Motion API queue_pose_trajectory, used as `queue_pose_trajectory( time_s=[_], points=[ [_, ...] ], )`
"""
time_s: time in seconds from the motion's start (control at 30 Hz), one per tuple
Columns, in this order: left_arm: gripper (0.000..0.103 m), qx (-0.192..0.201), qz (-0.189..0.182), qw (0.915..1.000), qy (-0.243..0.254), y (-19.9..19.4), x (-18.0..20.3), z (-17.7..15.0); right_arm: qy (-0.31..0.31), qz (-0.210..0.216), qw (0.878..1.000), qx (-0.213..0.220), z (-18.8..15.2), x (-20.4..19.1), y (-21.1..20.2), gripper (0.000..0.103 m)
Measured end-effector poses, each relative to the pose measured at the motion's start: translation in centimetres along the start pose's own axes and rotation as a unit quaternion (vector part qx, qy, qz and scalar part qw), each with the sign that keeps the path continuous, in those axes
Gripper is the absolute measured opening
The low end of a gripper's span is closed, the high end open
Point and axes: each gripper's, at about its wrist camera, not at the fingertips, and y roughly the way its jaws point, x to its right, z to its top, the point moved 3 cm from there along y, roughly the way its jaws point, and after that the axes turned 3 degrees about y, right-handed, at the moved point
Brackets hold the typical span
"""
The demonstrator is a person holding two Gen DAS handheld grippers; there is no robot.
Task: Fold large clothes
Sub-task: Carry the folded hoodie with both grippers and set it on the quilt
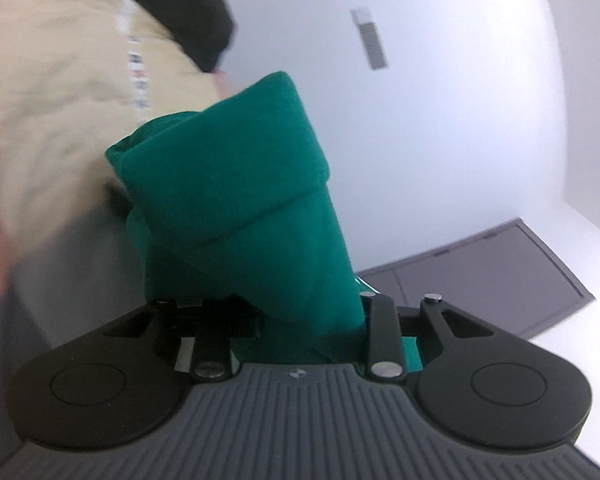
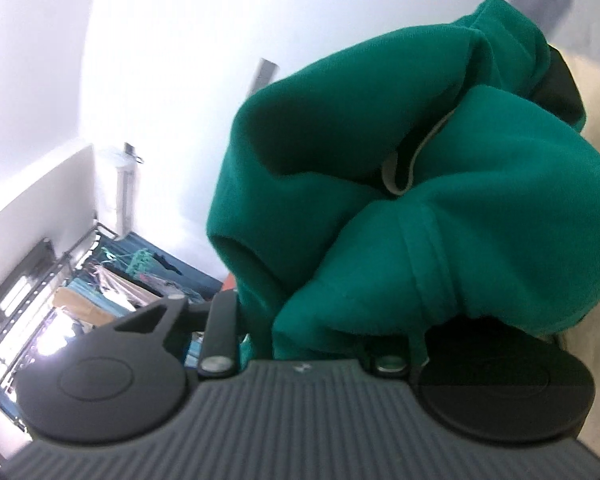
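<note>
White wall behind, green sweatshirt (image 1: 236, 200) bunched (thick folds) and pinched by left tongs (image 1: 300, 320) and right tongs (image 2: 312, 340).

A dark metal wire shelf (image 2: 40, 276) carries a brown cardboard box (image 2: 82, 304) among blurred blue bundles. No surface shows under the green fleece garment (image 2: 440, 200).

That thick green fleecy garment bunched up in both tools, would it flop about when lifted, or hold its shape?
The thick green fleece garment probably flops: it sags in rounded folds over the right tool. It looks bulky yet likely light for its size, rolling softly above the left tool. Its fuzzy surface probably resists slipping.
</note>
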Motion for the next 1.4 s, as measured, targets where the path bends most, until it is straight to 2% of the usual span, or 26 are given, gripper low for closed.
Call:
queue_pose_trajectory(
  time_s=[0.2,0.43,0.67,0.77,0.8,0.87,1.03,1.13,1.23,1.4],
  points=[
    [0.035,-0.015,-0.041,0.9987,0.026,4.8,5.8,-1.4,-0.022,0.017,0.999,0.034,5.3,-1.9,-3.9,0.035],
    [0.035,-0.056,-0.068,0.9935,0.071,15.1,12.8,-4.9,-0.035,-0.001,0.996,0.086,13.5,-2.0,-7.4,0.035],
    [0.035,-0.089,-0.082,0.9906,0.063,25.4,15.0,-8.1,-0.043,-0.017,0.99,0.13,19.3,0.1,-8.7,0.035],
    [0.035,-0.102,-0.068,0.9906,0.06,30.1,14.4,-9.7,-0.038,-0.028,0.988,0.144,20.0,2.3,-8.7,0.035],
    [0.035,-0.108,-0.063,0.9904,0.058,30.4,13.5,-10.3,-0.038,-0.036,0.988,0.147,20.4,3.2,-8.7,0.035],
    [0.035,-0.122,-0.051,0.9899,0.052,33.3,12.0,-11.1,-0.033,-0.047,0.987,0.147,20.4,4.5,-7.8,0.035],
    [0.035,-0.154,-0.004,0.986,0.064,37.0,7.0,-13.5,-0.011,-0.091,0.987,0.133,19.9,10.4,-7.2,0.035],
    [0.036,-0.166,-0.009,0.9838,0.067,37.0,4.9,-14.3,0.004,-0.114,0.986,0.119,18.3,13.7,-7.1,0.034],
    [0.036,-0.166,-0.012,0.9817,0.092,36.5,4.3,-15.2,0.026,-0.093,0.988,0.121,16.5,16.0,-7.9,0.034],
    [0.036,-0.172,-0.012,0.9765,0.129,35.7,3.7,-16.5,0.044,-0.091,0.988,0.118,13.3,17.8,-7.7,0.034]
  ],
)
